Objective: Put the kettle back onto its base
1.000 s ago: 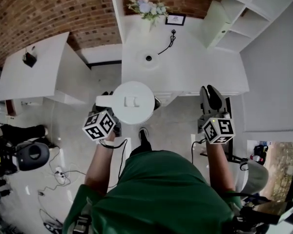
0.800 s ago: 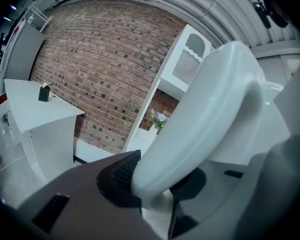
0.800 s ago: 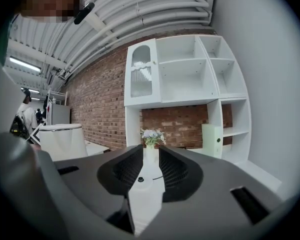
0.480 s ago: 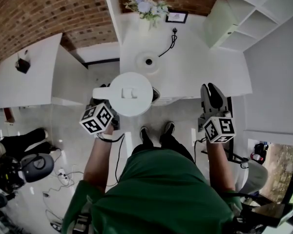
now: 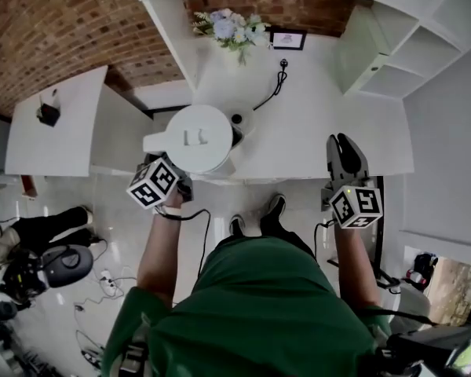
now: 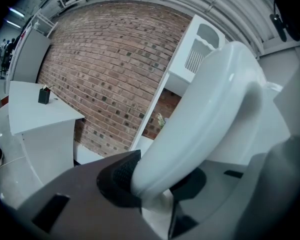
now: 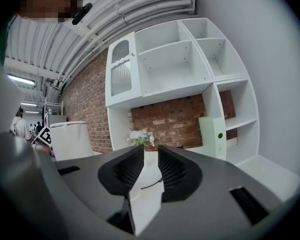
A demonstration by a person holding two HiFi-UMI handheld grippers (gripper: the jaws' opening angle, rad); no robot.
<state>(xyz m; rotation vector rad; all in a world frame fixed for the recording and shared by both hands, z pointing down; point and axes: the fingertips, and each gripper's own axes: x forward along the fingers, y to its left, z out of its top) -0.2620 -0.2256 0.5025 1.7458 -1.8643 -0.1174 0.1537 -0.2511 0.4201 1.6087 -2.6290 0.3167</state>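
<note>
My left gripper (image 5: 169, 171) is shut on the handle of the white kettle (image 5: 195, 137), held over the front left of the white counter (image 5: 314, 124). In the left gripper view the curved white handle (image 6: 205, 119) is clamped between the black pads of the left gripper (image 6: 155, 176). The round white base (image 5: 239, 121) lies on the counter just right of the kettle, partly hidden by it; its black cord (image 5: 268, 91) runs toward the wall. My right gripper (image 5: 344, 151) hangs over the counter's front right with its jaws closing on nothing. The right gripper (image 7: 151, 166) shows a narrow gap, and the kettle (image 7: 70, 139) stands at its left.
A vase of flowers (image 5: 228, 26) and a small framed picture (image 5: 287, 38) stand at the counter's back by the brick wall. White shelves (image 5: 392, 45) rise at the right. A separate white table (image 5: 55, 132) is at the left. Bags and cables (image 5: 55, 265) lie on the floor.
The person has stepped up to the counter. The kettle in my left gripper has moved forward from over the floor to over the counter beside the base. My right gripper came forward too.
</note>
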